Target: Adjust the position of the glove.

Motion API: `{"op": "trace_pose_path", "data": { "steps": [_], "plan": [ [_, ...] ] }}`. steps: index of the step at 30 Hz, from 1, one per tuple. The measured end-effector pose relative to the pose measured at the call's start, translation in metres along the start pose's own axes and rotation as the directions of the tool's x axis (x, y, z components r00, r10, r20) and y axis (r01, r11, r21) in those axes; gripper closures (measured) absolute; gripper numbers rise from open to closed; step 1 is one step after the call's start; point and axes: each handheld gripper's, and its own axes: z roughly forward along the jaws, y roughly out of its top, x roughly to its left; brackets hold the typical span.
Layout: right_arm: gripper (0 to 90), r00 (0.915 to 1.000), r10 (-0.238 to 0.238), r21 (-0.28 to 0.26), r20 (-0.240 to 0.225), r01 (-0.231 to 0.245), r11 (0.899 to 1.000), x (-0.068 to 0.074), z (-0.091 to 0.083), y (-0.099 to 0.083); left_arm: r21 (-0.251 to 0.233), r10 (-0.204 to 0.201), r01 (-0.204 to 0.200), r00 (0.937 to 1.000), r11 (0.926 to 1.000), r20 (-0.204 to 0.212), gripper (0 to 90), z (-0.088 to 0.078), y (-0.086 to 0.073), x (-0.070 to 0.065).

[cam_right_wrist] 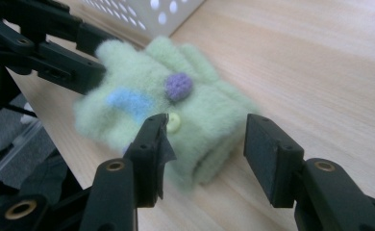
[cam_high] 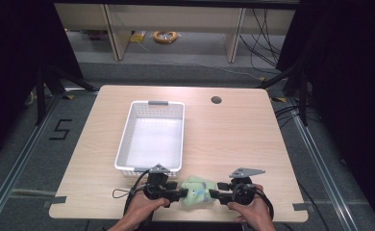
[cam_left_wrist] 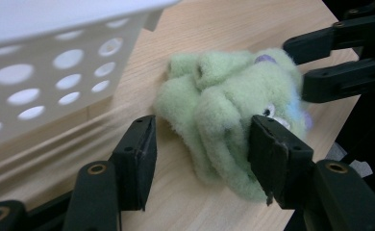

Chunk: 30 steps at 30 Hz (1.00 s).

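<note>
A fluffy light-green glove point(cam_high: 196, 191) with a purple dot, a blue patch and a pale button lies bunched on the wooden table near its front edge. My left gripper point(cam_high: 181, 194) comes at it from the left and my right gripper point(cam_high: 213, 194) from the right. In the left gripper view the left gripper point(cam_left_wrist: 205, 139) is open, its jaws astride the glove point(cam_left_wrist: 224, 96), with a gap at one pad. In the right gripper view the right gripper point(cam_right_wrist: 209, 144) is open around the glove's point(cam_right_wrist: 185, 110) near end, one pad clear of the fleece.
A white perforated basket point(cam_high: 128, 130) stands empty just behind the left gripper, its wall point(cam_left_wrist: 56, 62) close by. A round cable hole point(cam_high: 216, 100) sits at the table's back right. Bare tabletop point(cam_high: 233, 139) stretches to the right of the basket.
</note>
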Motion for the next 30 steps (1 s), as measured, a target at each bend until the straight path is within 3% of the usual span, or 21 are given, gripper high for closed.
{"op": "trace_pose_path", "data": {
  "steps": [4, 6, 9, 10, 11, 15, 19, 21, 27, 30],
  "plan": [
    [51.1, 0.9998, 0.008, 0.059, 0.020, -0.009, 0.998, -0.004, 0.012, 0.003, 0.014, -0.027, 0.027, 0.9992, 0.9995, 0.028, 45.0, 0.010, 0.001, 0.000],
    [51.3, 0.9998, 0.021, 0.071, 0.001, -0.021, 0.997, -0.008, 0.015, 0.003, 0.023, -0.044, 0.043, 0.9980, 0.9988, 0.046, 45.9, 0.014, 0.001, 0.000],
    [51.8, 0.9996, 0.030, 0.082, -0.002, -0.029, 0.996, -0.009, 0.017, 0.003, 0.021, -0.036, 0.035, 0.9979, 0.9992, 0.053, 48.1, 0.016, 0.002, 0.001],
    [52.2, 0.9995, 0.031, 0.051, -0.010, -0.030, 0.998, -0.011, 0.019, 0.002, 0.020, -0.031, 0.030, 0.9983, 0.9993, 0.050, 49.3, 0.017, 0.001, 0.001],
    [52.4, 0.9994, 0.025, 0.089, -0.026, -0.022, 0.996, -0.013, 0.017, 0.003, 0.024, -0.029, 0.028, 0.9985, 0.9993, 0.046, 50.4, 0.017, 0.001, 0.001],
    [57.0, 0.9987, 0.029, 0.079, -0.042, -0.026, 0.997, -0.014, 0.020, 0.002, 0.027, -0.037, 0.035, 0.9954, 0.9990, 0.088, 56.9, 0.018, 0.000, 0.004],
    [61.0, 0.9978, 0.045, 0.082, -0.049, -0.041, 0.996, -0.011, 0.020, 0.001, 0.017, -0.024, 0.023, 0.9953, 0.9996, 0.094, 64.8, 0.017, -0.002, 0.001],
    [64.2, 0.9962, 0.042, 0.073, -0.076, -0.036, 0.997, -0.014, 0.021, 0.000, 0.018, -0.023, 0.022, 0.9951, 0.9996, 0.096, 67.0, 0.017, -0.002, 0.001],
    [70.6, 0.9949, 0.033, 0.042, -0.095, -0.029, 0.999, -0.013, 0.020, -0.001, 0.001, -0.006, 0.006, 0.9953, 1.0000, 0.096, 71.5, 0.014, -0.003, -0.001],
    [71.7, 0.9962, 0.036, 0.028, -0.079, -0.034, 0.999, -0.012, 0.018, -0.002, -0.003, 0.013, -0.013, 0.9957, 0.9999, 0.092, 72.3, 0.011, -0.003, -0.003]
  ]
}}
